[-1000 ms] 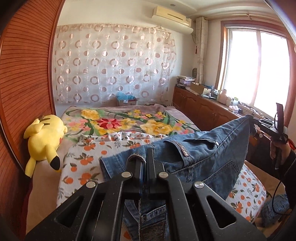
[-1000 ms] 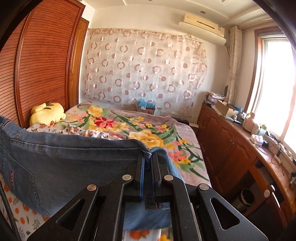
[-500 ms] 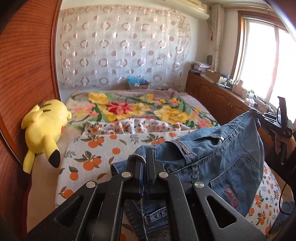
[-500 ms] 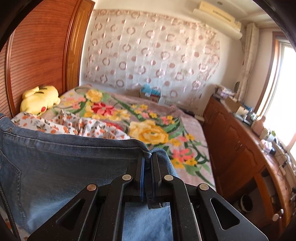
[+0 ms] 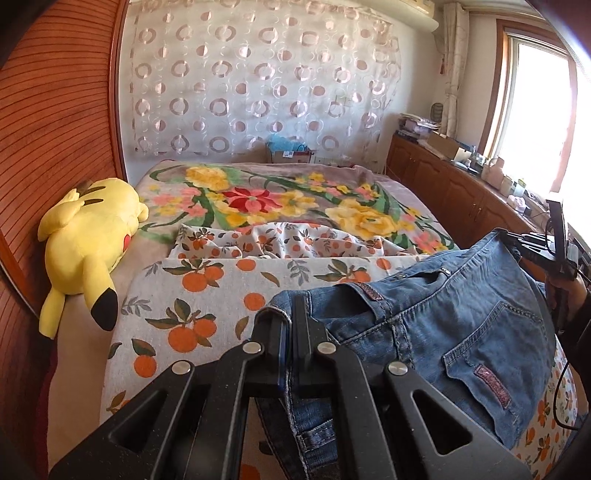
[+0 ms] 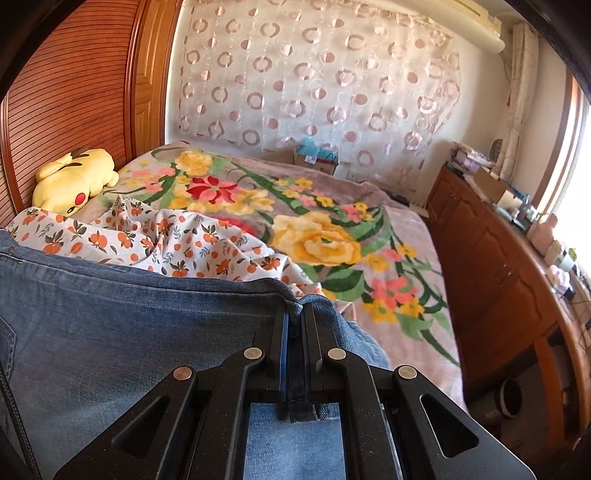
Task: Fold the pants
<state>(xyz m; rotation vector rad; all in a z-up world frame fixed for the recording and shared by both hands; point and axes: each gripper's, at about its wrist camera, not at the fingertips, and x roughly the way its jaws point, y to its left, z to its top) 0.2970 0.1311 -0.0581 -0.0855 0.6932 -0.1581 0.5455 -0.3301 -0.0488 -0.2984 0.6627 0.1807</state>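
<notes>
Both grippers' point(image 5: 290, 317) point(image 6: 293, 317) jaws clamped tight

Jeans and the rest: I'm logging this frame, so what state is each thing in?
Jeans: unfolded, held up by the waistband between both grippers.
Left gripper: shut on the jeans.
Right gripper: shut on the jeans.
Orange-print sheet: spread, rumpled at its far edge.
Yellow plush: lying face down.

Pretty lived-in bedroom. Bed point(image 6: 413, 236) fills the middle, with a big floral blanket point(image 6: 314, 240) and an orange-print sheet point(image 5: 207, 295) nearer the camera. Slatted wooden wardrobe point(image 5: 55, 122) takes the left edge, yellow plush point(image 5: 92, 240) lying right against it. Back wall has a sheer curtain point(image 5: 258, 85) with pink circles. Right side: low wooden cabinets point(image 6: 491, 266) with cluttered tops under a bright, blown-out window point(image 5: 539, 114). AC unit point(image 6: 480, 26) upper right.
</notes>
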